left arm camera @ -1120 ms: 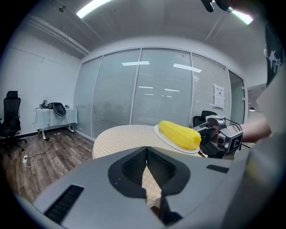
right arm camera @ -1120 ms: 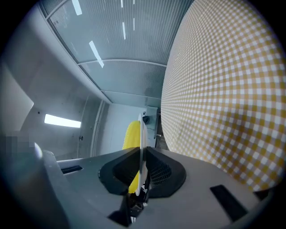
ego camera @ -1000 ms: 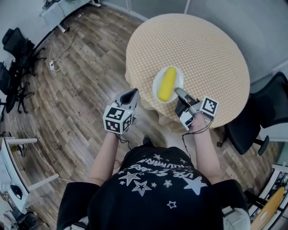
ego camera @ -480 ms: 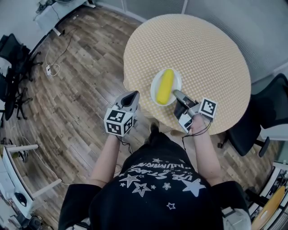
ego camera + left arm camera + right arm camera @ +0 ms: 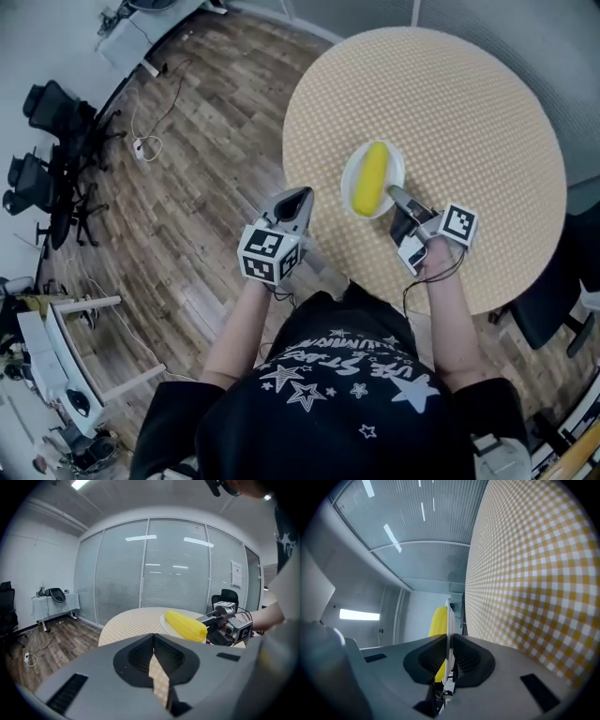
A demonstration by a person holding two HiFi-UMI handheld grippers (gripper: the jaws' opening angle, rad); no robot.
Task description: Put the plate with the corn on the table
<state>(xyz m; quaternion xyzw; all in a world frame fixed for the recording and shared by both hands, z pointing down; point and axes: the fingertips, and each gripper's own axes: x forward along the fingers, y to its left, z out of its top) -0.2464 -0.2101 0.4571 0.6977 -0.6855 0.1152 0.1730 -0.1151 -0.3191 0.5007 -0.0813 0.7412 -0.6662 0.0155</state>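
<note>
A white plate (image 5: pixel 350 175) carrying a yellow corn cob (image 5: pixel 371 177) is over the near part of the round table (image 5: pixel 459 94), which has a yellow checked cloth. My right gripper (image 5: pixel 397 196) is shut on the plate's near rim. In the right gripper view the plate (image 5: pixel 448 616) shows edge-on between the jaws, the corn (image 5: pixel 437 619) on its left, and a narrow gap separates it from the cloth (image 5: pixel 534 573). My left gripper (image 5: pixel 300 198) is shut and empty at the table's left edge. Its own view shows the corn (image 5: pixel 185 625) and the right gripper (image 5: pixel 225 626).
Black office chairs (image 5: pixel 52 122) stand on the wooden floor (image 5: pixel 187 187) at far left, and another black chair (image 5: pixel 553 300) is at the table's right. A white desk (image 5: pixel 141 28) is at top left. Glass walls (image 5: pixel 178 569) stand behind the table.
The plate with the corn has moved from the table's near edge further in over the cloth, held by my right gripper. My left gripper has come along beside the table edge.
</note>
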